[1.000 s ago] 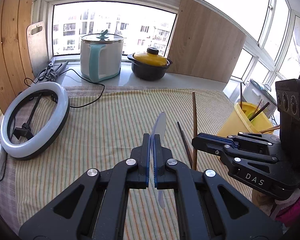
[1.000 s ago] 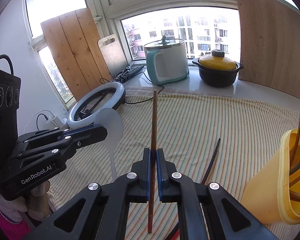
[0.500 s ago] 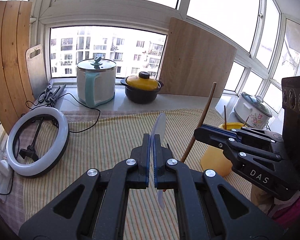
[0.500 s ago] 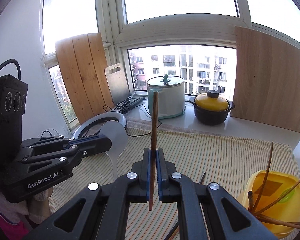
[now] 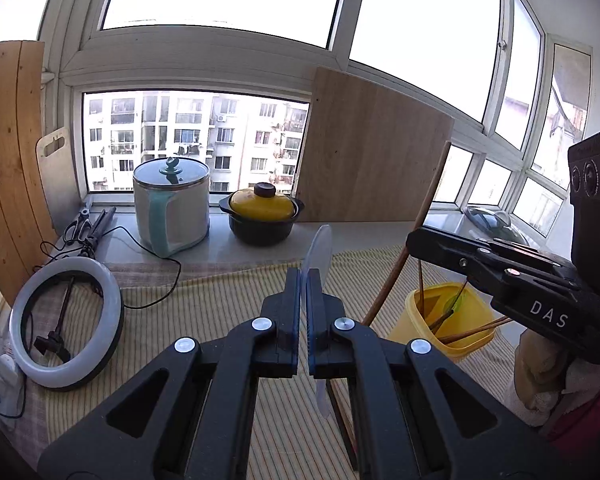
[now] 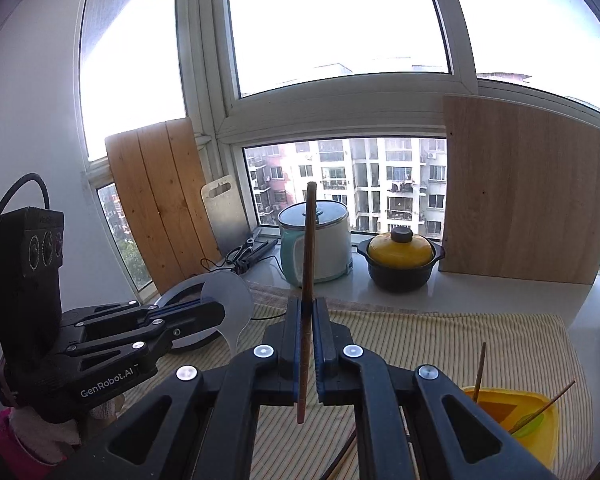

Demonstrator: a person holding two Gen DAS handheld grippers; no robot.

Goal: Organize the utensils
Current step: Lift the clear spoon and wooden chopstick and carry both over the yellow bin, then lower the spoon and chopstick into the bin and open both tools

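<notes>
1. The left gripper [image 5: 303, 280] is clamping a translucent white spoon [image 5: 319, 249], bowl pointing up, above the striped cloth [image 5: 204, 312].
2. The right gripper [image 6: 307, 312] is pinching a brown chopstick [image 6: 309, 240] upright.
3. The yellow container [image 5: 420, 320] is holding several sticks, probably chopsticks.
4. A dark chopstick [image 5: 342, 412] is lying on the cloth.

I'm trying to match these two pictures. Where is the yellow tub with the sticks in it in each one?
Left wrist view: the yellow tub sits right of centre on the striped cloth, below the right tool.
Right wrist view: the tub is in the bottom right corner, partly cut off.
Shared landmark: the yellow-lidded black pot on the windowsill.
</notes>
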